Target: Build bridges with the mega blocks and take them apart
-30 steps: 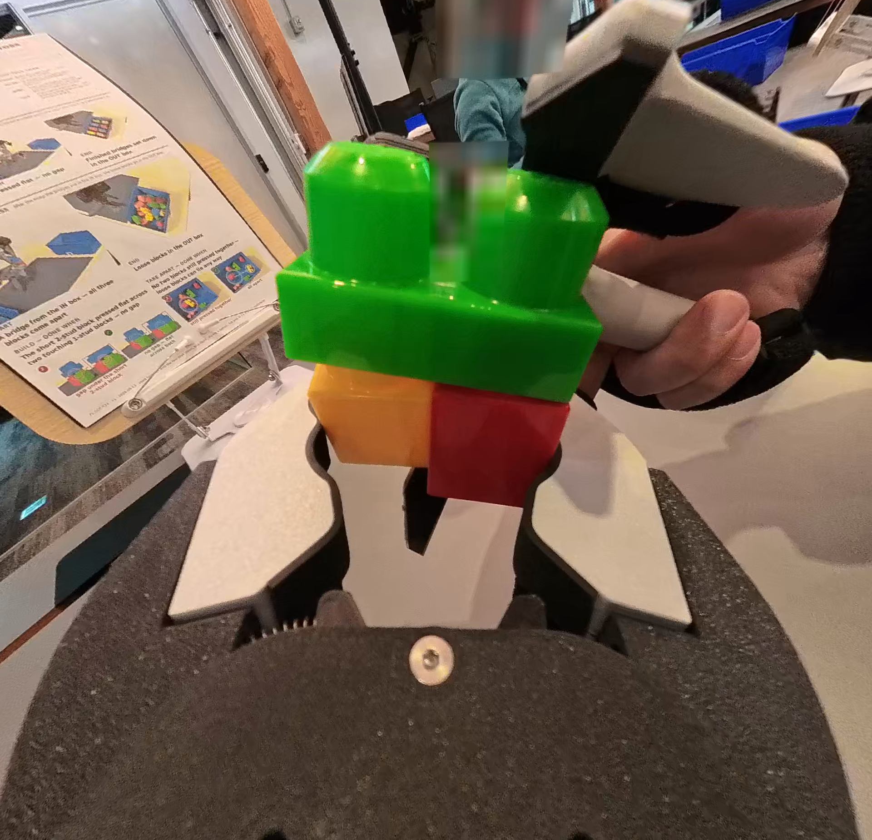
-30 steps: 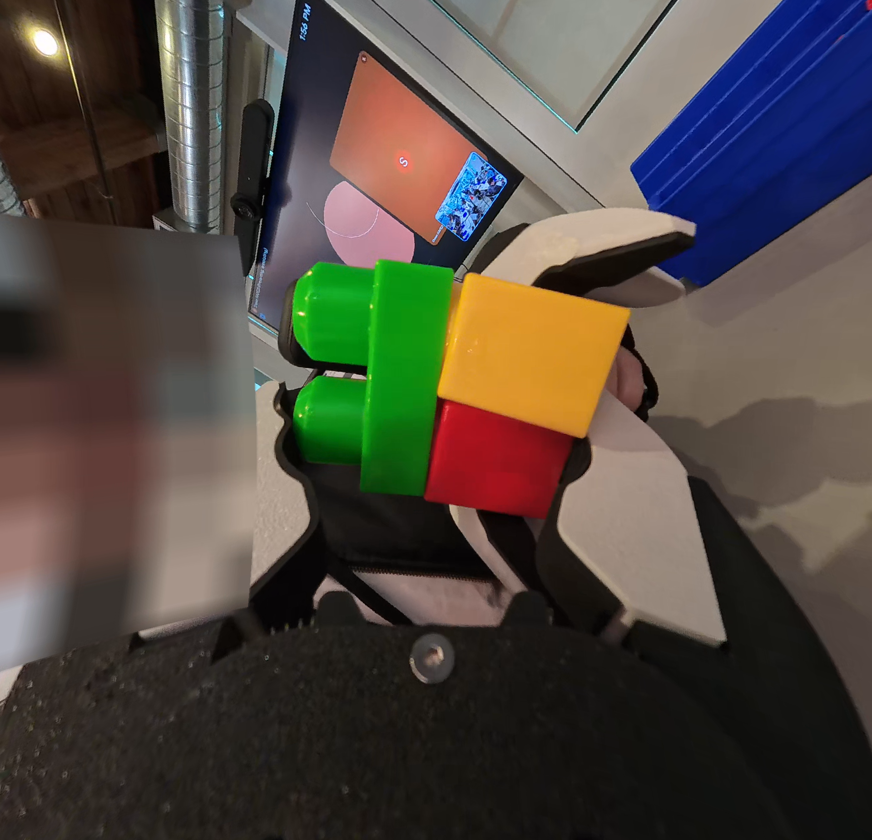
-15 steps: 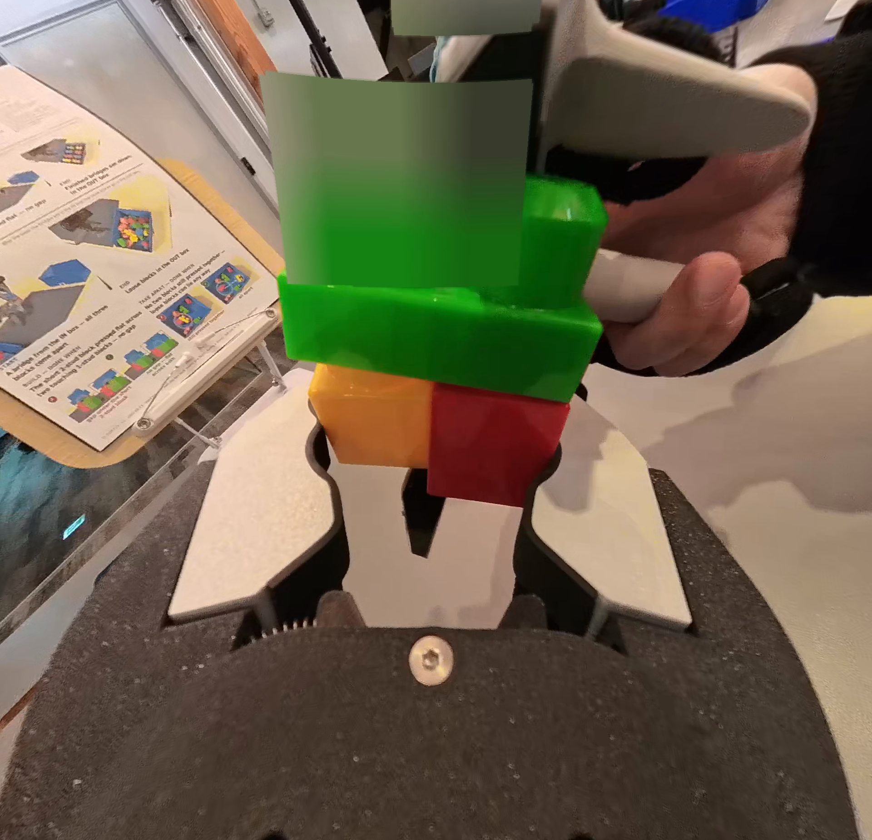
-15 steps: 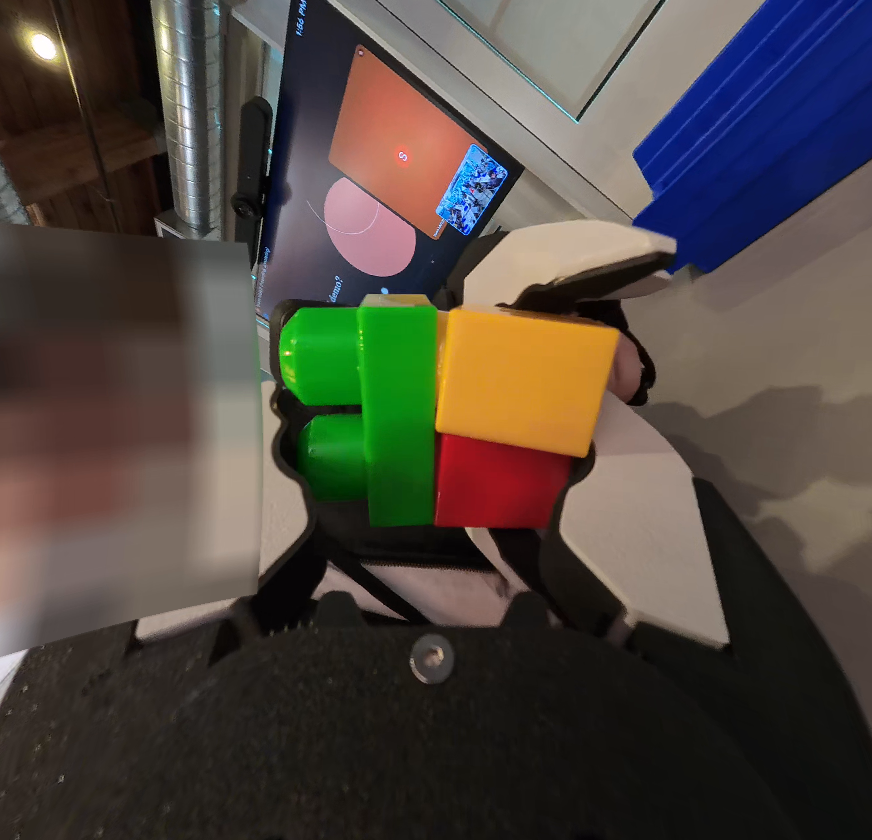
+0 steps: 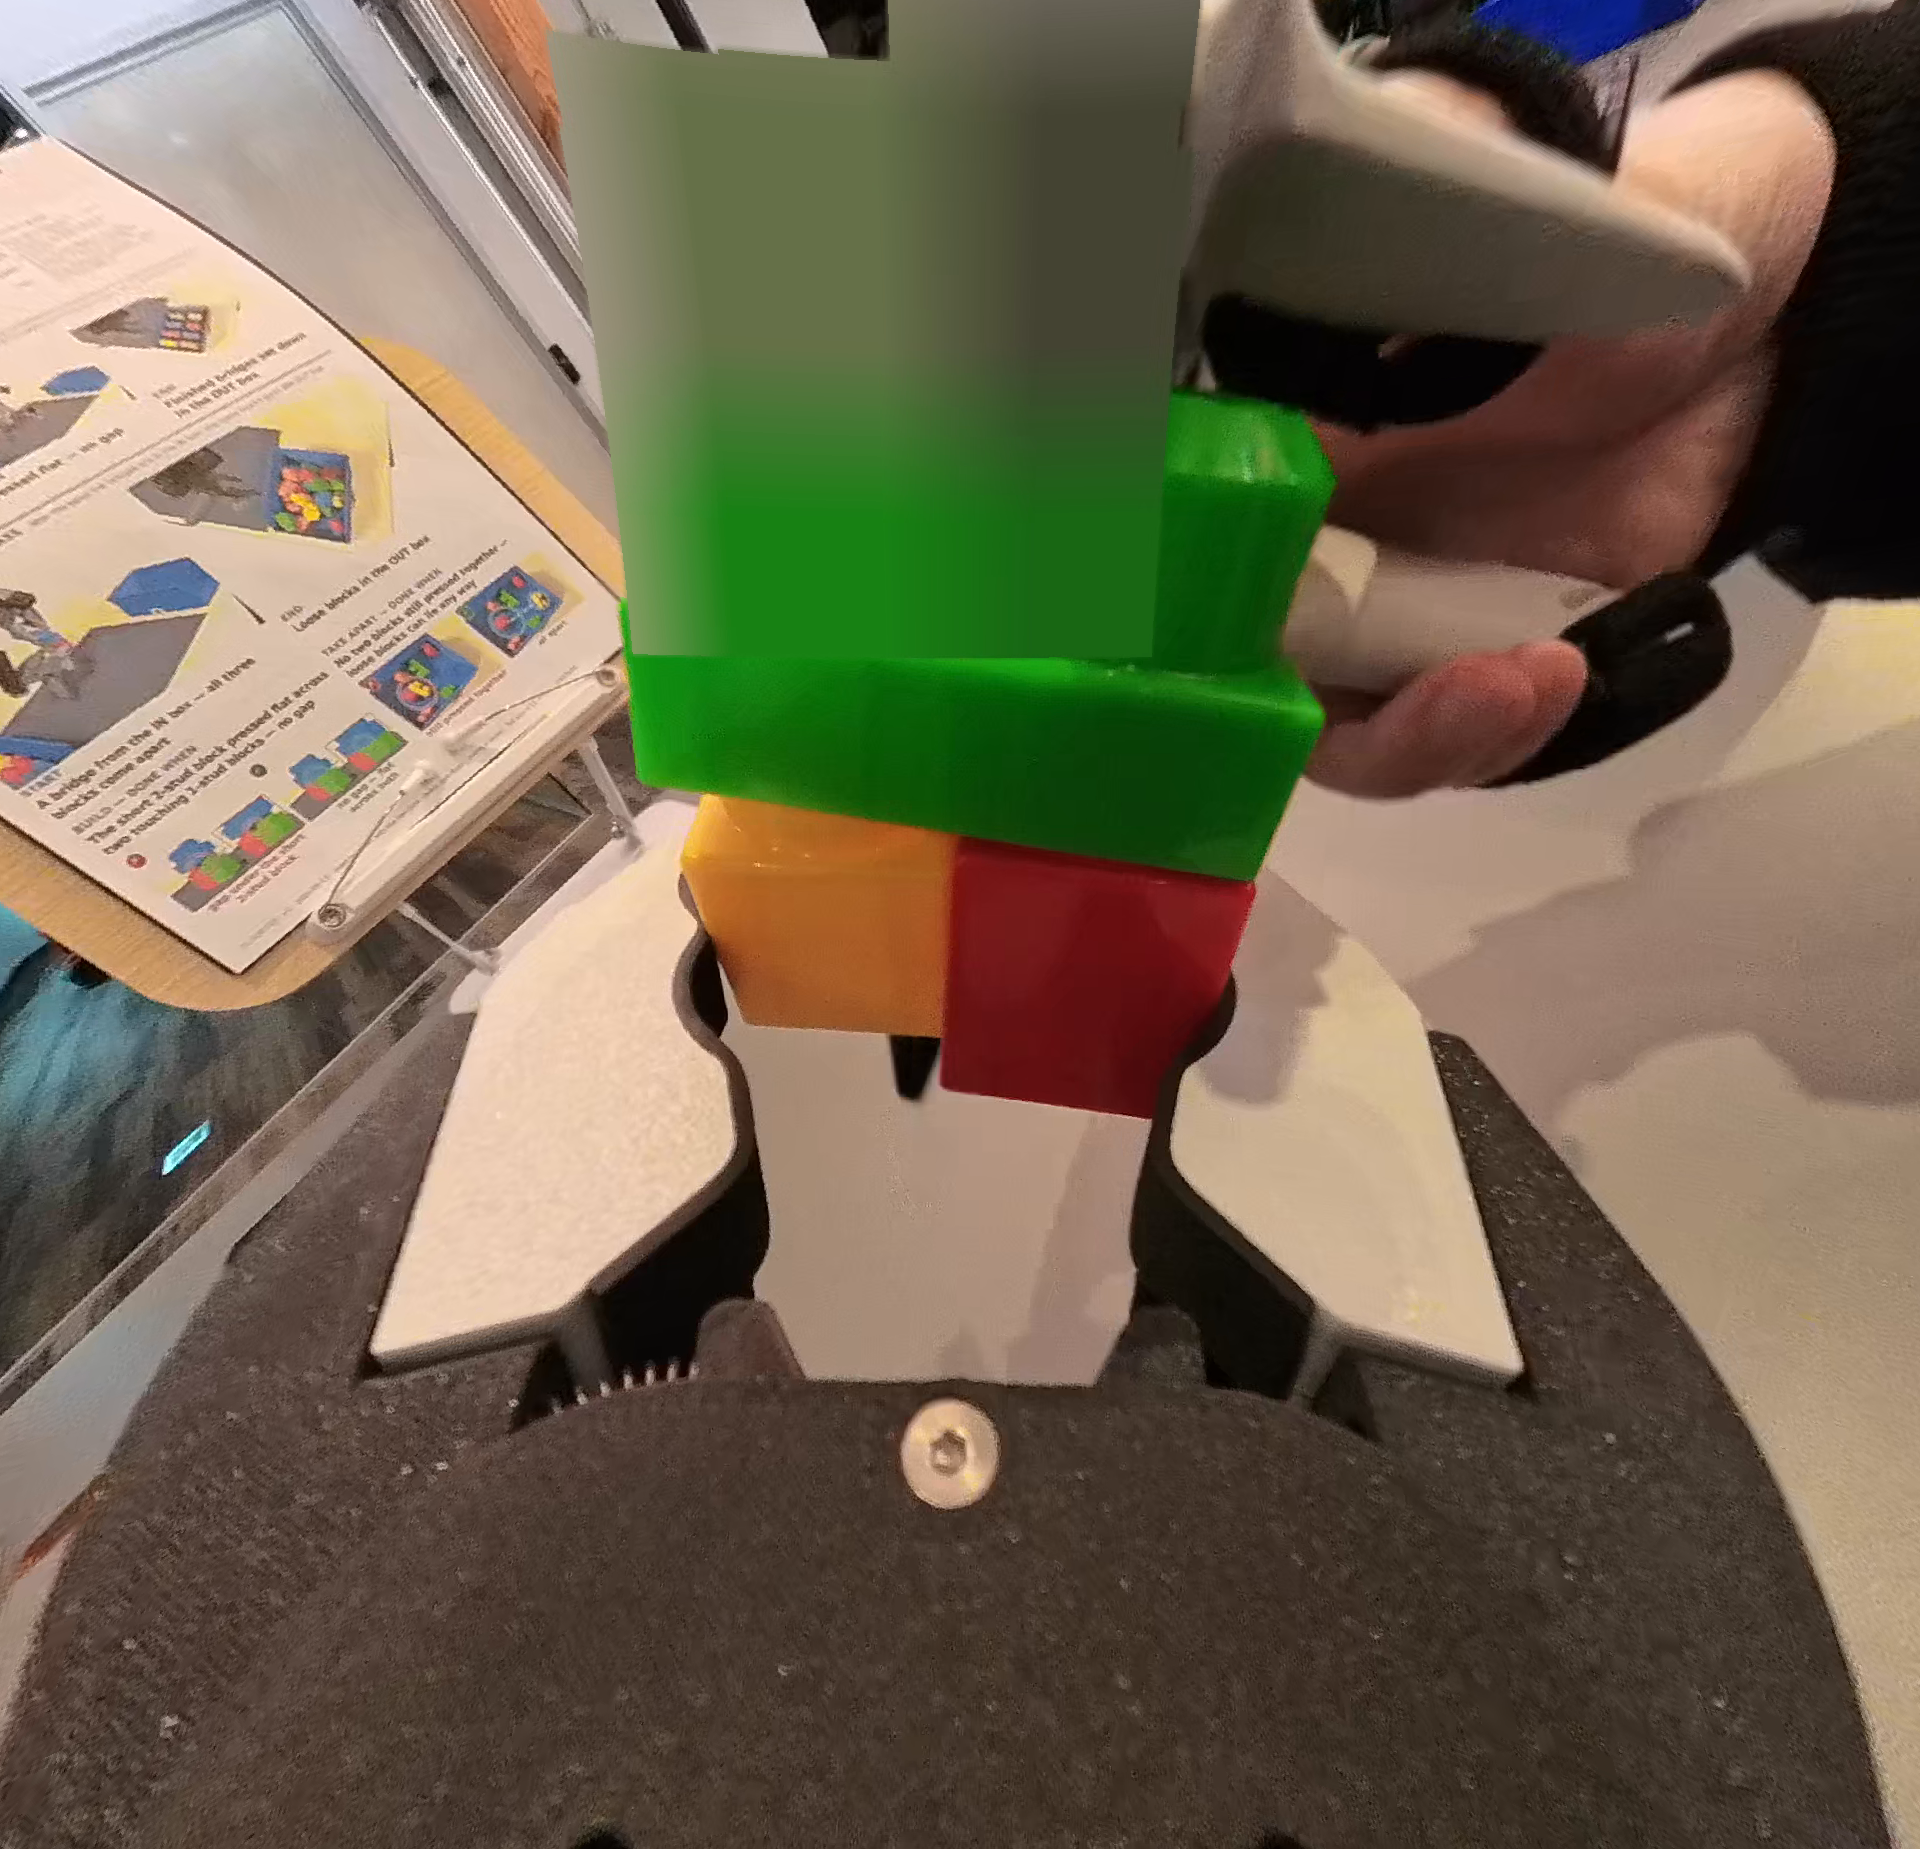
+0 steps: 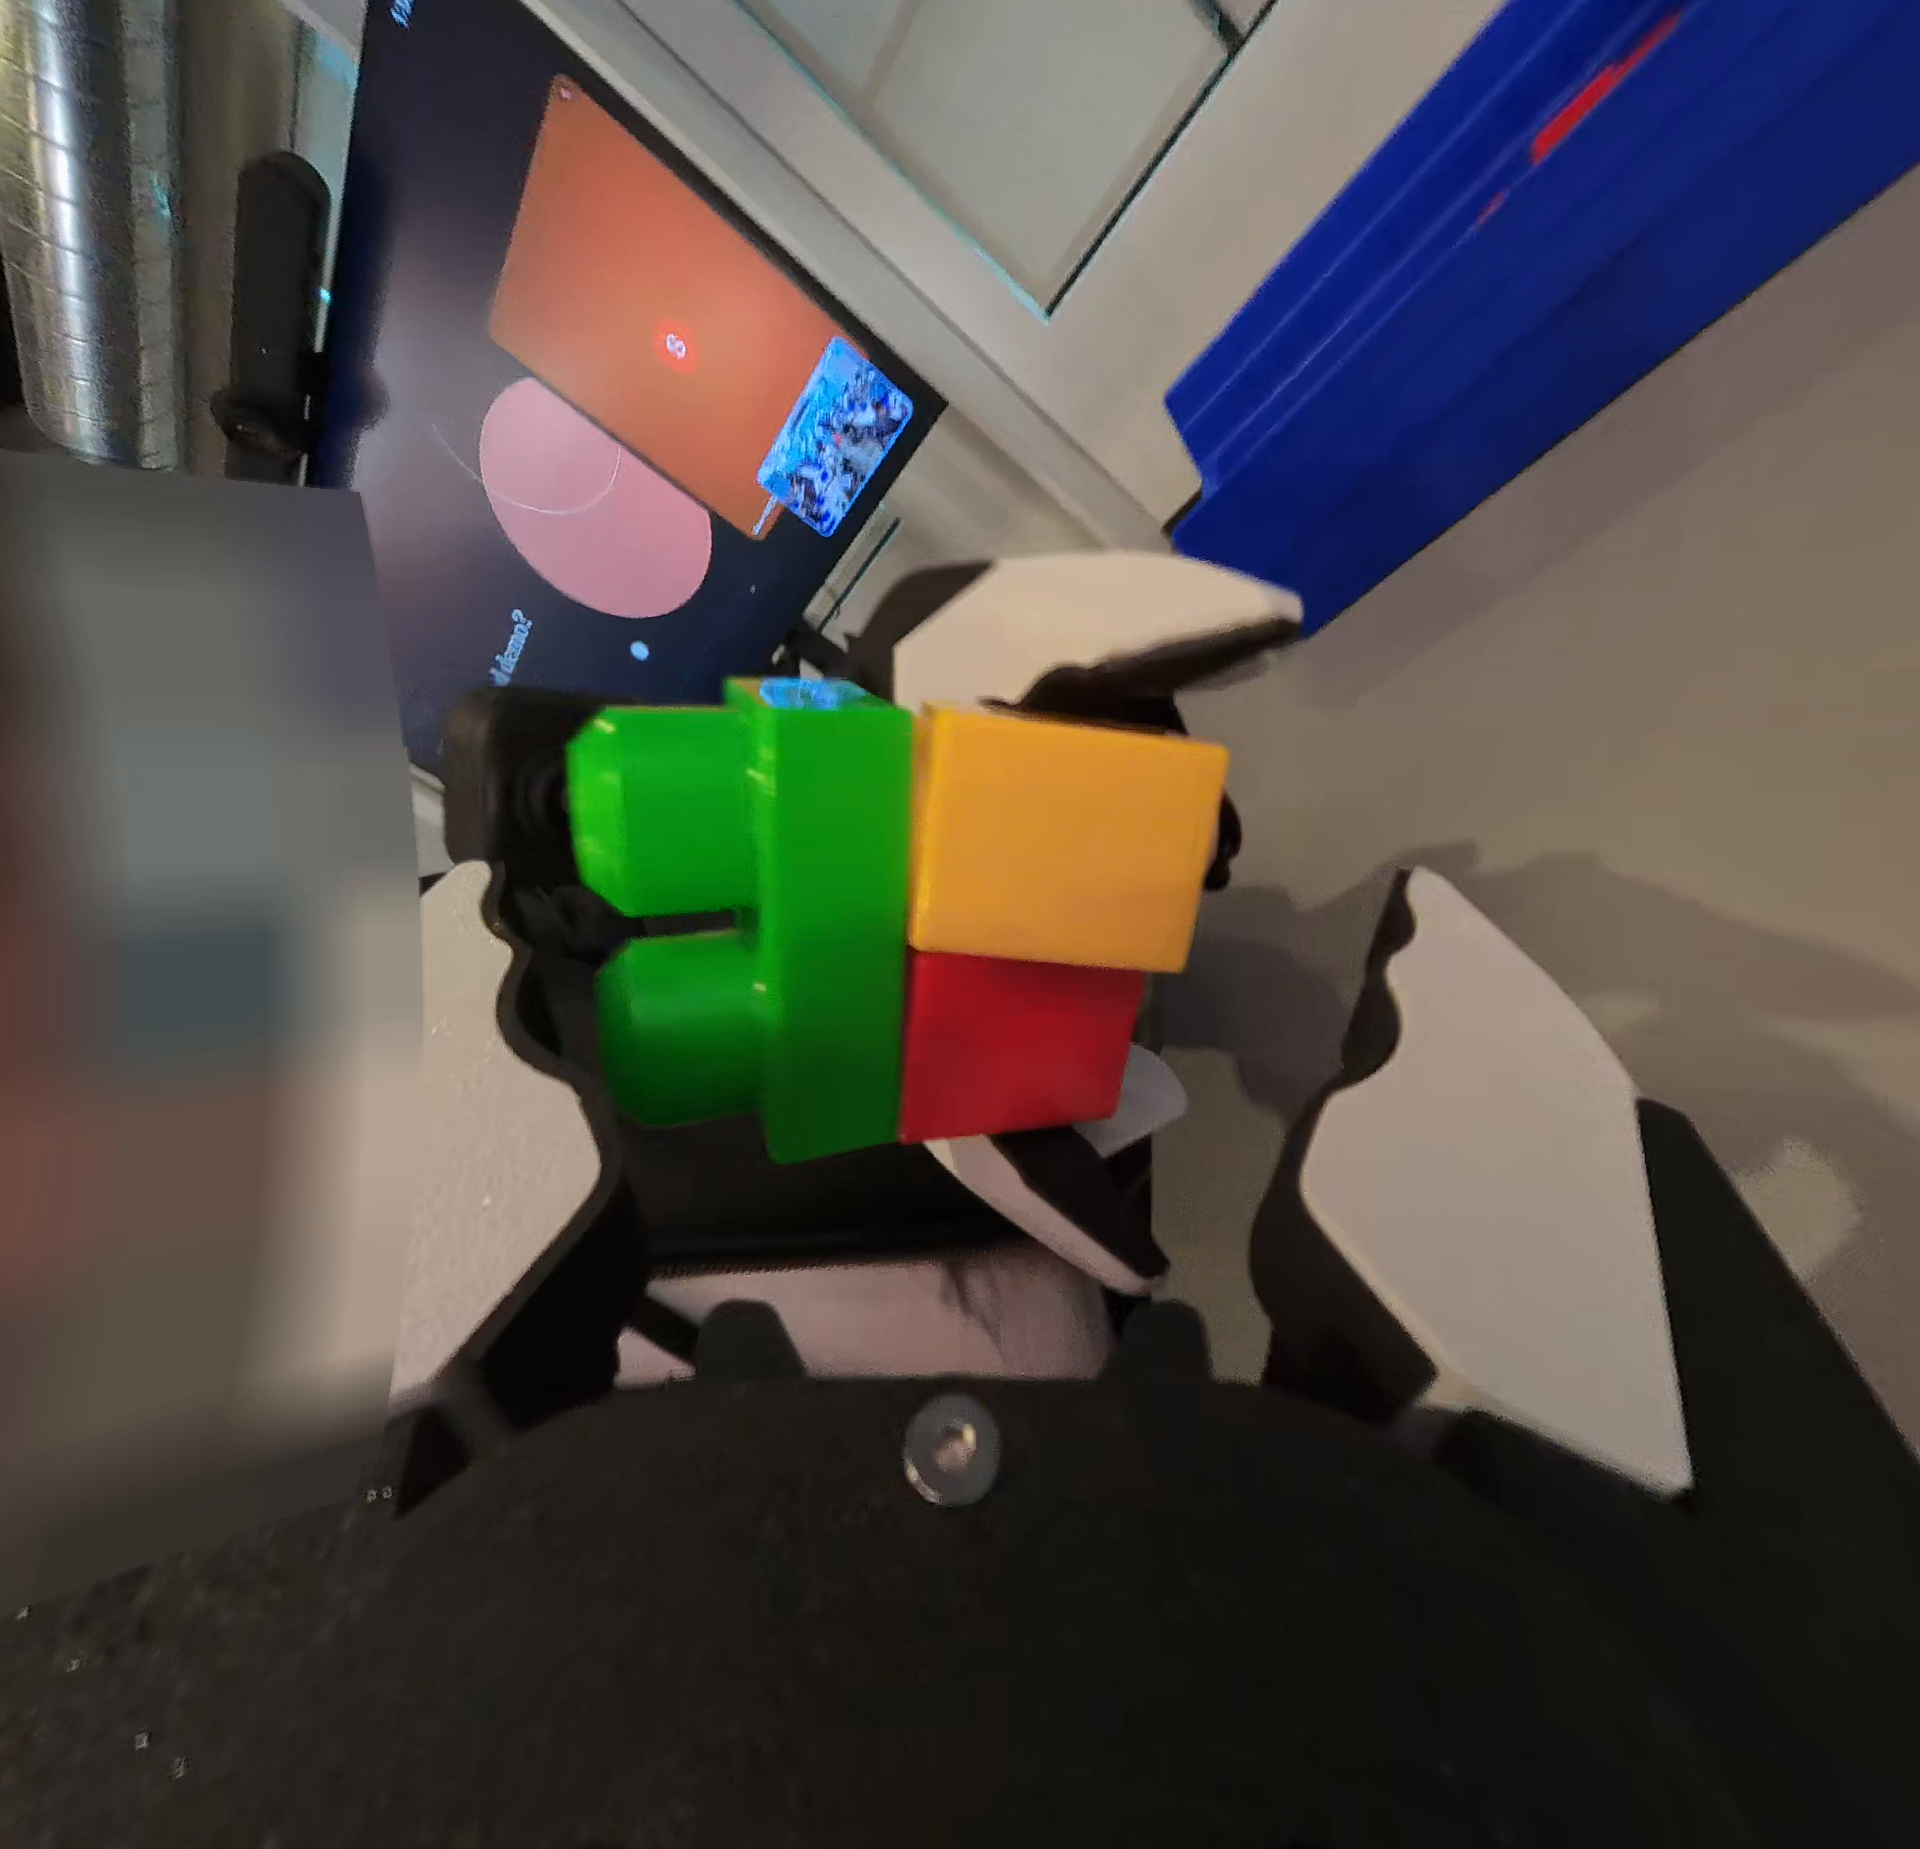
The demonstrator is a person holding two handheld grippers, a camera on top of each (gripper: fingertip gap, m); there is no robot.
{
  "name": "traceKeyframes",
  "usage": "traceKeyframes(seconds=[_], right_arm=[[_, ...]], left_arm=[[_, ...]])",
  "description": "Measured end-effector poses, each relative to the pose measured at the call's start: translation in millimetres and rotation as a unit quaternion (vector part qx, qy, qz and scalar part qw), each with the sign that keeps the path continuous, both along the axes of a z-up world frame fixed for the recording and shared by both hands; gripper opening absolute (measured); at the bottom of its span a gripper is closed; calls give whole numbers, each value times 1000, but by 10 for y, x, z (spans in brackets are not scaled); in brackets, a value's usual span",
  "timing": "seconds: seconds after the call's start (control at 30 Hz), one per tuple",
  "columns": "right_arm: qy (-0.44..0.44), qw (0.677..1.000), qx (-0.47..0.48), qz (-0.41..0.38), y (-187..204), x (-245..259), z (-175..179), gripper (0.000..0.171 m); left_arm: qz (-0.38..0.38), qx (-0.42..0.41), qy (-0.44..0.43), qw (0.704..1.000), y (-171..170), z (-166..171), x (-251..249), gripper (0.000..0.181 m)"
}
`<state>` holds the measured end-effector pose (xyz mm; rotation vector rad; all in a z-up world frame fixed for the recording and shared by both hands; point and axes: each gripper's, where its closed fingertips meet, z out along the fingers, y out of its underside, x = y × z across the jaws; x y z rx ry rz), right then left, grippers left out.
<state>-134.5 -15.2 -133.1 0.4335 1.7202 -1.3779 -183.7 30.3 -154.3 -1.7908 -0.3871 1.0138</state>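
A small bridge of mega blocks is held in the air: a green two-stud block (image 5: 966, 750) sits across a yellow block (image 5: 831, 916) and a red block (image 5: 1081, 978). My left gripper (image 5: 961, 968) is shut on the yellow and red blocks. In the right wrist view the same bridge lies sideways, with green (image 6: 821, 916), yellow (image 6: 1060, 854) and red (image 6: 1018, 1041). My right gripper (image 6: 945, 895) is open around it, its right finger (image 6: 1475, 1124) well clear of the blocks. A blur patch hides most of the green studs in the left wrist view.
An instruction sheet on a stand (image 5: 208, 656) is at the left. A blue bin (image 6: 1558, 293) and a dark monitor (image 6: 644, 397) stand behind the bridge. The white table (image 5: 1714, 968) lies below. A hand (image 5: 1558, 511) holds the right gripper. There is about 4 centimetres between the tips of the two grippers.
My right gripper was shut on the bridge's ends and has now opened wide, letting go. My left gripper keeps its hold on the yellow and red blocks.
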Motion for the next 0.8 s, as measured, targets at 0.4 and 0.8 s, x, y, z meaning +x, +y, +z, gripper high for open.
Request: traceKeyframes(seconds=[0.4,0.8], right_arm=[[130,985,104,-55,57,-194,-59,88],[225,939,225,-130,79,-468,-549,55]], left_arm=[[73,-107,3,992,-141,-188,-126,88],[144,-200,-50,968,-230,-517,-327,88]])
